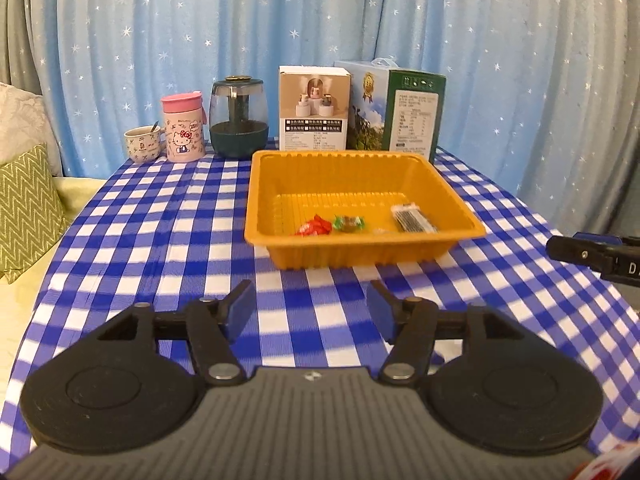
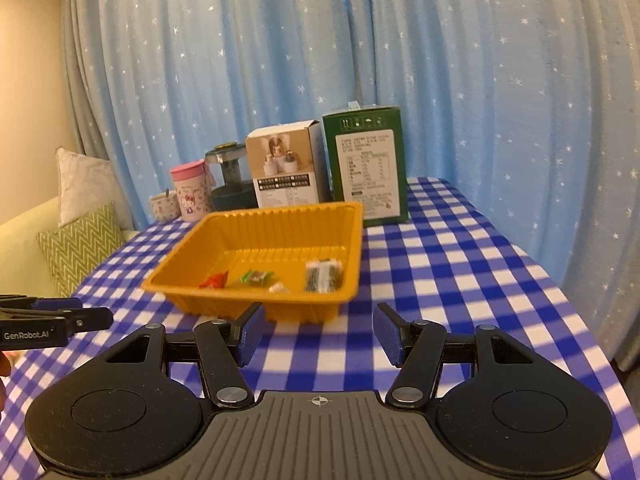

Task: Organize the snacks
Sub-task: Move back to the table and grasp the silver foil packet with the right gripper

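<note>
An orange tray (image 1: 362, 164) is seen at the centre of the left wrist view, resting on a surface (image 1: 140, 216) covered with a blue and white checked cloth. Inside it, along the near wall, a red-wrapped sweet (image 1: 314, 226), a green-wrapped sweet (image 1: 349, 223) and a dark striped packet (image 1: 412, 218) are laid in a row, slightly apart from one another; a small pale wrapper (image 2: 279, 288) is made out between the green sweet and the packet in the right wrist view. The left gripper (image 1: 310, 306) is held low in the frame, short of the tray, with its jaws apart and nothing between them. The right gripper (image 2: 320, 334) is likewise held before the tray with its jaws apart and empty. Along the upper middle of the frame, a patterned cup (image 1: 142, 145), a pink flask (image 1: 184, 128), a glass jar (image 1: 239, 118), a white box (image 1: 314, 108) and a green box (image 1: 412, 114) are lined up behind the tray. No loose snack is clearly shown outside the tray, though something red and white (image 1: 612, 460) is glimpsed at the lower right corner. The tray looks light, so it could be pushed toward the boxes if its rim is struck. A slippery wrapper could be pinched poorly and dropped.
</note>
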Action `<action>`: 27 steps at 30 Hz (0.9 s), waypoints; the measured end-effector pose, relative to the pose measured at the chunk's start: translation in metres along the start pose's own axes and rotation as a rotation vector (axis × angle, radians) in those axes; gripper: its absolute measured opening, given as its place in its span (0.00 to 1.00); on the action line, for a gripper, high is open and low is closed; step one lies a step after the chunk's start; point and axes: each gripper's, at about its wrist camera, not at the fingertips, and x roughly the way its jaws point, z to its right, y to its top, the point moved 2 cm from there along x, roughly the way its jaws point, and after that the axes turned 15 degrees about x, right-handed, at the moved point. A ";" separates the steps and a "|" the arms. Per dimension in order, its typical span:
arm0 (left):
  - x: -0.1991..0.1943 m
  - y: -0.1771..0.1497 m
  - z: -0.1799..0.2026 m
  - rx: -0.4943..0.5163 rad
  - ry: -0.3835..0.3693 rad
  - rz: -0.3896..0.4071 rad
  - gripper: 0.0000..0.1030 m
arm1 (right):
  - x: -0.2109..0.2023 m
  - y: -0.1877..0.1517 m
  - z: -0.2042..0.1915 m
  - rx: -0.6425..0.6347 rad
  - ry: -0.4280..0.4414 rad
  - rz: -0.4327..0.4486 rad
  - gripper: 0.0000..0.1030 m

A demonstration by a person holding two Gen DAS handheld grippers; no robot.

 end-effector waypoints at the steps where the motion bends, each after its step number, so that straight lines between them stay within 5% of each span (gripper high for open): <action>1: -0.004 -0.004 0.003 0.004 -0.001 -0.004 0.58 | -0.006 -0.003 0.001 0.002 -0.003 -0.003 0.58; 16: -0.048 -0.057 0.022 0.062 -0.029 -0.051 0.68 | -0.046 -0.053 0.010 -0.038 -0.019 -0.084 0.67; 27: -0.036 -0.072 0.007 0.052 -0.017 -0.124 0.68 | -0.013 -0.085 -0.022 -0.366 0.065 -0.209 0.67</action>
